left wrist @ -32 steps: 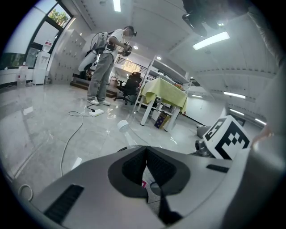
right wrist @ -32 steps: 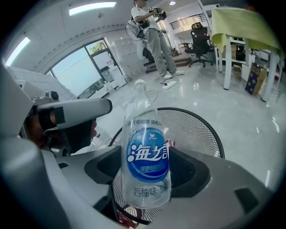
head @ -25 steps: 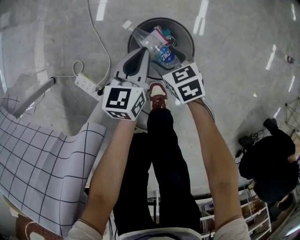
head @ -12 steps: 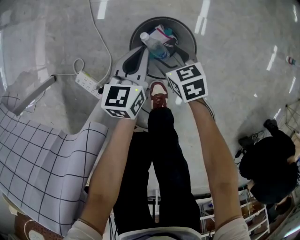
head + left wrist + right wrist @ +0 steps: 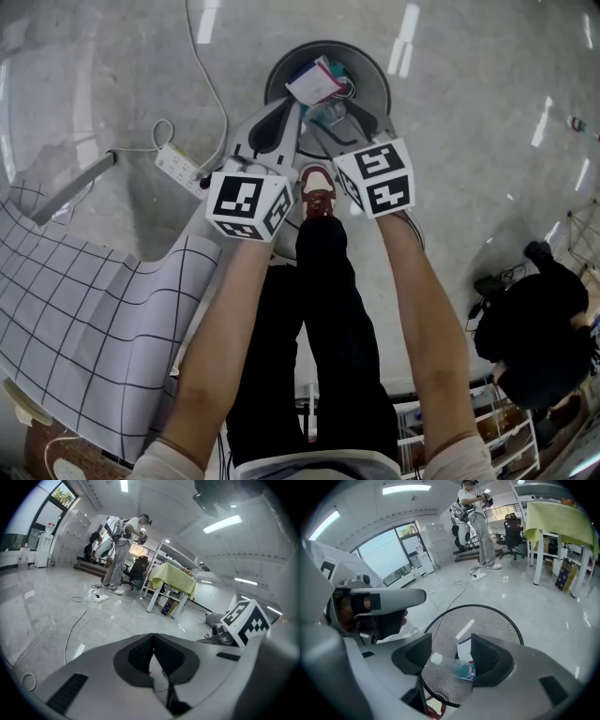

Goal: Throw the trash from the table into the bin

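Mesh bin (image 5: 445, 630) below right gripper (image 5: 451, 656), empty jaws wide, just narrowing, left gripper (image 5: 153, 641) closed

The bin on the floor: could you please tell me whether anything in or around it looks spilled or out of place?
Nothing stands out. The mesh bin stands upright, the plastic bottle lies inside it on its side, and a white wrapper rests in it near the rim. I see nothing spilled around it.

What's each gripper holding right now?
Left gripper: shut, nothing held.
Right gripper: open, jaws just narrowed slightly, empty; the plastic bottle lies below in the mesh bin.
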`<state>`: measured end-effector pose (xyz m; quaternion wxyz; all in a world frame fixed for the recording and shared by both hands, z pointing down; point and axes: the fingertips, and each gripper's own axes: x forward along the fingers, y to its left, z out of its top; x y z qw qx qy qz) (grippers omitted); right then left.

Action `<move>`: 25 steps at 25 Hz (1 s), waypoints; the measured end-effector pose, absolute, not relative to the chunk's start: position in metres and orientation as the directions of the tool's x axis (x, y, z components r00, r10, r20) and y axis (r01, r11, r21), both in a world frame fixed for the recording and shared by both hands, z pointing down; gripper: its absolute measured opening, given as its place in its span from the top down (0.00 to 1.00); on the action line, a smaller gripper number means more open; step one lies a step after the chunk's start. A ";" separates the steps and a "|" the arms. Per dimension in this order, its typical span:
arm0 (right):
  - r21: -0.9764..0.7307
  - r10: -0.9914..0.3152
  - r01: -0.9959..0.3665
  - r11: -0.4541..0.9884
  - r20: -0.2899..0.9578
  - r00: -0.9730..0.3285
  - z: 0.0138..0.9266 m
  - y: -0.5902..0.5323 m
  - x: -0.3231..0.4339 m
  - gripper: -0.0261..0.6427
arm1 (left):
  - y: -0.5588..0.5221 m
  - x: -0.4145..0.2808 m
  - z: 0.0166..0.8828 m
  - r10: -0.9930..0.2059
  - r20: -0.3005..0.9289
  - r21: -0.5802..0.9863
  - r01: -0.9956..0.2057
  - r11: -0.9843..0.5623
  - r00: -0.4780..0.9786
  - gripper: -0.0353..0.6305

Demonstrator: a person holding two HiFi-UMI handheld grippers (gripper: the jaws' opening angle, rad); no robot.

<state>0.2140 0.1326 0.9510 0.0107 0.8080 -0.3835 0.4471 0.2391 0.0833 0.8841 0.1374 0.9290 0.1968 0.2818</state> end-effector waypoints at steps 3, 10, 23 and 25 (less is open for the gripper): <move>-0.306 -0.608 -0.628 -0.716 0.716 0.343 0.932 0.134 0.216 0.71 | 0.086 0.240 0.871 0.447 0.461 0.368 0.293 -0.882 0.767 0.94; -0.269 -0.619 -0.650 -0.711 0.678 0.397 0.884 0.133 0.221 0.90 | 0.089 0.238 0.828 0.447 0.434 0.361 0.304 -0.882 0.782 0.94; -0.222 -0.639 -0.650 -0.727 0.564 0.522 0.755 0.140 0.220 0.93 | 0.113 0.240 0.701 0.468 0.360 0.352 0.347 -0.869 0.807 0.94; -0.207 -0.633 -0.641 -0.739 0.540 0.555 0.724 0.139 0.218 0.93 | 0.113 0.238 0.675 0.469 0.336 0.351 0.353 -0.867 0.817 0.94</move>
